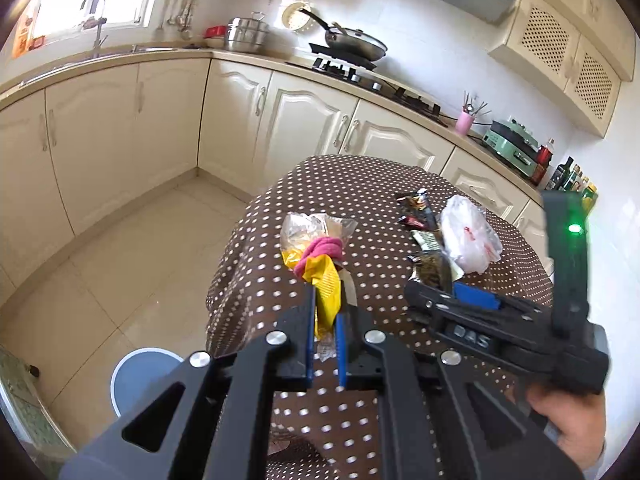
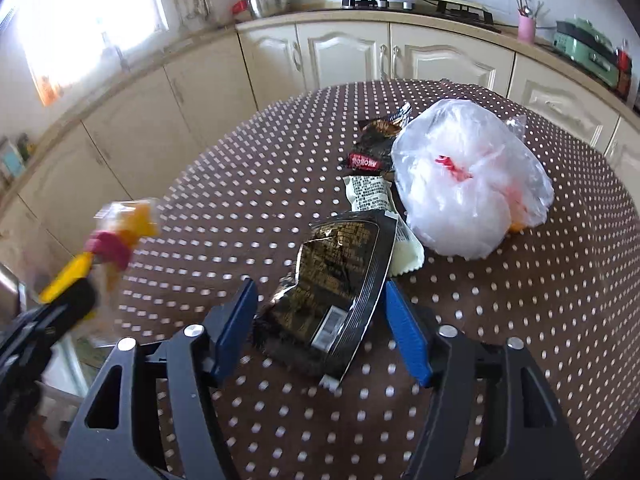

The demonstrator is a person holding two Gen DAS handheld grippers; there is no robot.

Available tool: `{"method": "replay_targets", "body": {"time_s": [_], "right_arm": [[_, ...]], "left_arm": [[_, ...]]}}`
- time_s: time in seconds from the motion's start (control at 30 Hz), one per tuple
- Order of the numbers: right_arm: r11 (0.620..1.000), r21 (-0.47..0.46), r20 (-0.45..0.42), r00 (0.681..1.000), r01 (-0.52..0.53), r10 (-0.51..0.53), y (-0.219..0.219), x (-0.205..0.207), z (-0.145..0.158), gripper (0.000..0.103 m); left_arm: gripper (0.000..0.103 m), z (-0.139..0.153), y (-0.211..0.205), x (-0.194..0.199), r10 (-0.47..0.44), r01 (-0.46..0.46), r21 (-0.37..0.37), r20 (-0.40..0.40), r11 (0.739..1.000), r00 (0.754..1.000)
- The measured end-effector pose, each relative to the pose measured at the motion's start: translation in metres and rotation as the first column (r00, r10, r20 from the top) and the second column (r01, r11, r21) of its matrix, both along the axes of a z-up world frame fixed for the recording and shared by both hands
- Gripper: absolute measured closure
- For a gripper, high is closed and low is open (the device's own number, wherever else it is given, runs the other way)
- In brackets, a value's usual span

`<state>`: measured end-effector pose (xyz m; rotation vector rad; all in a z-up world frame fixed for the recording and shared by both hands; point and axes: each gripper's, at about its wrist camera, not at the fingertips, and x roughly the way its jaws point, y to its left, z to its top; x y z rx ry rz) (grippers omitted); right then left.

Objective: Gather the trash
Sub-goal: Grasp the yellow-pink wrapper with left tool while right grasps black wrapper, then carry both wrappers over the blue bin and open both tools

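Observation:
My left gripper point(image 1: 326, 312) is shut on a yellow, pink and clear bundle of wrappers point(image 1: 320, 264) and holds it above the edge of the brown dotted table point(image 1: 360, 184). The bundle shows blurred at the left of the right wrist view point(image 2: 116, 240). My right gripper point(image 2: 320, 312) is open, its blue pads on either side of a black and gold snack wrapper point(image 2: 340, 280) lying on the table point(image 2: 240, 200). Behind it lie a white printed wrapper point(image 2: 370, 194), a black and red wrapper point(image 2: 372, 148) and a crumpled clear plastic bag point(image 2: 468, 176). The right gripper also shows in the left wrist view point(image 1: 432, 292).
A round blue and white bin point(image 1: 140, 376) stands on the tiled floor left of the table. Cream cabinets point(image 1: 240, 120) and a counter with a stove and pan point(image 1: 352, 44) run behind. A pink utensil cup point(image 2: 526, 26) and a green appliance point(image 2: 584, 48) sit on the counter.

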<state>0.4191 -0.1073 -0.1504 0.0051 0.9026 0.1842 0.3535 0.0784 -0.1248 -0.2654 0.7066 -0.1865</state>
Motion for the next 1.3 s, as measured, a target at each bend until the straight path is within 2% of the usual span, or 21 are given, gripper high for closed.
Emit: {"method": "replay_targets", "body": {"time_s": [0.03, 0.07, 0.1, 0.13, 0.17, 0.2, 0.23, 0.3, 0.6, 0.9, 1.1, 1.3], "right_arm": [[1.000, -0.015, 0.004, 1.000, 0.004, -0.004, 0.002, -0.001, 0.001, 0.054], [1.000, -0.029, 0.010, 1.000, 0.000, 0.000, 0.003, -0.003, 0.001, 0.055], [0.999, -0.034, 0.014, 1.000, -0.006, 0.007, 0.004, -0.005, 0.002, 0.060], [0.999, -0.034, 0.023, 1.000, -0.010, 0.011, 0.004, -0.008, 0.002, 0.075], [0.999, -0.032, 0.039, 0.999, -0.012, 0.013, 0.004, -0.011, 0.004, 0.082], [0.999, -0.040, 0.051, 0.999, -0.005, 0.007, 0.003, -0.014, 0.006, 0.101], [0.999, -0.040, 0.067, 0.998, -0.001, 0.003, 0.002, -0.019, 0.008, 0.103], [1.000, -0.009, 0.074, 0.997, -0.021, 0.022, 0.000, -0.028, 0.009, 0.103], [0.995, 0.020, 0.151, 0.984, -0.099, 0.095, 0.019, -0.055, 0.028, 0.103], [0.970, 0.047, 0.204, 0.953, -0.237, 0.223, 0.077, -0.072, 0.055, 0.103], [0.937, 0.046, 0.171, 0.927, -0.345, 0.333, 0.133, -0.073, 0.042, 0.103], [0.895, 0.036, 0.079, 0.894, -0.444, 0.441, 0.194, -0.067, -0.004, 0.103]], "left_arm": [[0.095, -0.001, 0.003, -0.001, 0.002, -0.002, -0.006, -0.002, 1.000, 1.000], [0.095, -0.002, 0.005, -0.002, 0.003, -0.003, -0.010, -0.004, 1.000, 1.000], [0.095, -0.004, 0.009, -0.004, 0.003, -0.003, -0.017, -0.005, 1.000, 1.000], [0.095, -0.004, 0.011, -0.006, 0.004, -0.004, -0.020, -0.005, 1.000, 1.000], [0.095, -0.005, 0.013, -0.008, 0.004, -0.004, -0.024, -0.005, 1.000, 1.000], [0.095, -0.005, 0.016, -0.010, 0.005, -0.005, -0.029, -0.003, 1.000, 1.000], [0.095, -0.005, 0.019, -0.012, 0.006, -0.006, -0.034, -0.001, 0.999, 1.000], [0.095, -0.005, 0.025, -0.018, 0.007, -0.007, -0.053, 0.002, 0.999, 1.000], [0.095, -0.002, 0.053, -0.040, 0.040, -0.039, -0.078, 0.014, 0.996, 0.999], [0.095, -0.005, 0.094, -0.063, 0.117, -0.115, -0.105, 0.018, 0.988, 0.993], [0.095, -0.021, 0.134, -0.075, 0.185, -0.186, -0.114, -0.014, 0.976, 0.983], [0.095, -0.064, 0.174, -0.078, 0.252, -0.264, -0.104, -0.114, 0.959, 0.961]]}}
